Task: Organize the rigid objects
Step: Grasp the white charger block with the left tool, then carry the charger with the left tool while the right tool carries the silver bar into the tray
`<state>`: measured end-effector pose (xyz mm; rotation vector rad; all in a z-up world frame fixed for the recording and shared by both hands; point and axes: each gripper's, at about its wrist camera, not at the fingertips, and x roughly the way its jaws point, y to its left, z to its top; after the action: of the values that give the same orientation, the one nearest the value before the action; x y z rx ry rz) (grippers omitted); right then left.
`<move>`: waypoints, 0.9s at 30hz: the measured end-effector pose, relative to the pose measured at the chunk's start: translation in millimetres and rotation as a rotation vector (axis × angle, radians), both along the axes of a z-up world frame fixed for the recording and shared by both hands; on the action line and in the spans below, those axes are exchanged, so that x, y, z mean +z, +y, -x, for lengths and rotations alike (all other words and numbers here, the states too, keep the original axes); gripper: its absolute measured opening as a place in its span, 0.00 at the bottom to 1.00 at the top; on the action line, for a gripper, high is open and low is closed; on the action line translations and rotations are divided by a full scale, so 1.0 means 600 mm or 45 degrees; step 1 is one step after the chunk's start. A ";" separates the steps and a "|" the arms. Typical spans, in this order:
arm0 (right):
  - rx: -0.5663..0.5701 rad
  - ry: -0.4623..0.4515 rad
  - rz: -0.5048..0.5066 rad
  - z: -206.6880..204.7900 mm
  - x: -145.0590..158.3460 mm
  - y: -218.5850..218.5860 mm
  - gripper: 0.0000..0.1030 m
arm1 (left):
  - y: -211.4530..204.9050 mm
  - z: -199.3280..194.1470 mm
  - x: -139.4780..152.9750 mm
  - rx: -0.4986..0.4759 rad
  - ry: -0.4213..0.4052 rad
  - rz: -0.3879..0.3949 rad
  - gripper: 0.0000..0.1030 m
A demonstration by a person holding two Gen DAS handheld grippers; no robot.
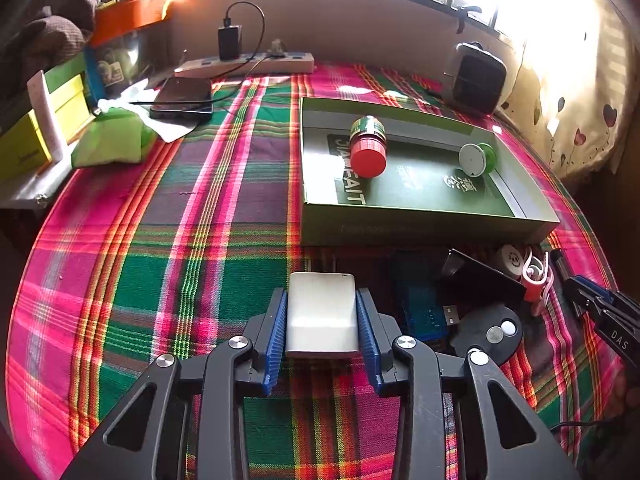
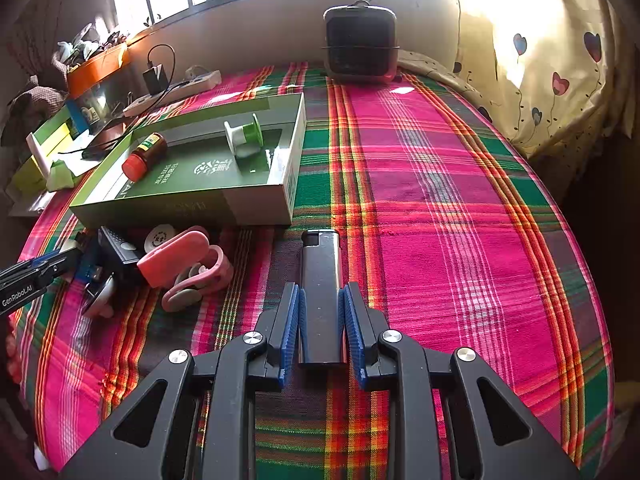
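White block: a white, rounded rectangular plastic block (image 1: 322, 314) sits between the blue ribbed pads of the left gripper (image 1: 322, 300), low over the plaid cloth, just in front of the green box.
Left gripper: jaws narrowed onto the white block, both pads against its sides; black linkage arms angled downward toward the cloth.
Lighter: a dark, slim metal-bodied lighter (image 2: 321, 292) with a black cap lies lengthwise between the pads of the right gripper (image 2: 321, 300), its cap end pointing toward the box.
Right gripper: jaws drawn close, clamped on the lighter's sides; it too tilts downward. Seen from the left wrist view, its side (image 1: 600, 312) carries the letters "DAS".
Other lettering: in the right wrist view the left gripper's side reads "GenRobot.AI".
Green box: a shallow, open green cardboard box (image 1: 420, 224) with white lettering inside, partly legible as "FAIT", plus Chinese characters too small to read.
Box contents: a brown bottle with a red ribbed cap and green label (image 1: 367, 148) lying on its side at the left; a green spool with white flanges (image 1: 476, 158) at the right, well apart from the bottle.
Loose pile: beside the box front, pink ear-hook earphones (image 2: 192, 268), a blue USB device (image 1: 424, 308) and a black round item (image 1: 492, 332) lie touching one another.
Surface: pink, green and red plaid cloth (image 1: 200, 240).
Background: a white power strip (image 1: 248, 64) with a black charger, and a dark phone (image 1: 184, 98).
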<state>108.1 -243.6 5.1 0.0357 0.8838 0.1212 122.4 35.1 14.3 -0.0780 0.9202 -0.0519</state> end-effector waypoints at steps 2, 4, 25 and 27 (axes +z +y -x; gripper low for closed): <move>0.000 0.000 0.000 0.000 0.000 0.000 0.24 | 0.000 0.000 0.000 0.000 0.000 0.001 0.31; 0.000 0.000 0.001 0.000 0.000 0.000 0.24 | 0.001 0.000 0.000 0.001 0.001 0.003 0.31; 0.009 -0.077 -0.007 0.009 0.038 -0.003 0.24 | 0.006 0.010 0.057 -0.026 -0.081 0.043 0.31; 0.015 -0.094 -0.002 0.010 0.047 -0.002 0.24 | 0.003 0.006 0.064 -0.037 -0.090 0.041 0.31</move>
<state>102.4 -244.8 33.1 0.0269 0.8100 0.1336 118.5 37.1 52.9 -0.0923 0.8496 -0.0961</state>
